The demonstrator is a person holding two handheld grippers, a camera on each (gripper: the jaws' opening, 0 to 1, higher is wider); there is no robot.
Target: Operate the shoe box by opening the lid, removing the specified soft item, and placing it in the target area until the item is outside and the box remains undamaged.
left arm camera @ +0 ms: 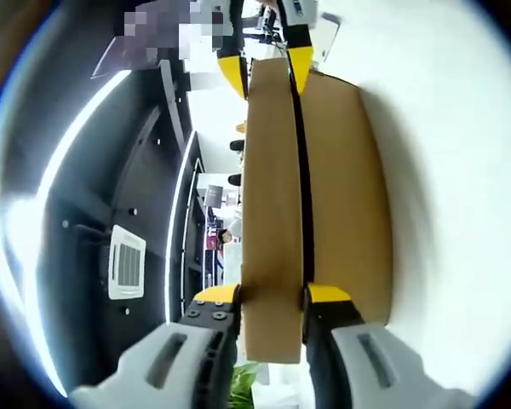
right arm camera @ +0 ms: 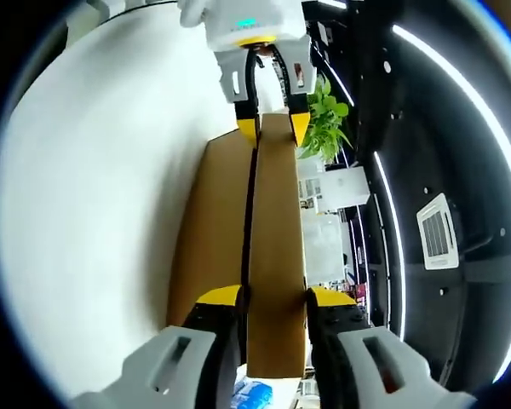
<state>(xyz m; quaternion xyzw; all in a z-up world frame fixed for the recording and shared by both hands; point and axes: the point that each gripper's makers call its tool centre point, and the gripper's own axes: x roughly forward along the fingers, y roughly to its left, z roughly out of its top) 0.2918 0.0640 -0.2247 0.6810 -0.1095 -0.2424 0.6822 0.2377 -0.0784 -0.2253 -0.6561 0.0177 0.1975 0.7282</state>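
Gripping the lid [left arm camera: 272, 213] at opposite ends, both the left gripper [left arm camera: 272, 298] and right gripper [right arm camera: 272, 298] clamped; opening step under way, box [left arm camera: 345, 196] beside. Next: lifting evenly, gently.

The brown cardboard shoe box [left arm camera: 341, 196] shows no interior; its contents are hidden behind the raised brown cardboard lid [left arm camera: 272, 213].

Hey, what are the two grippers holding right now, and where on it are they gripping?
Both hold the shoe box lid. The left gripper and the right gripper clamp opposite ends of its cardboard side wall, above the box.
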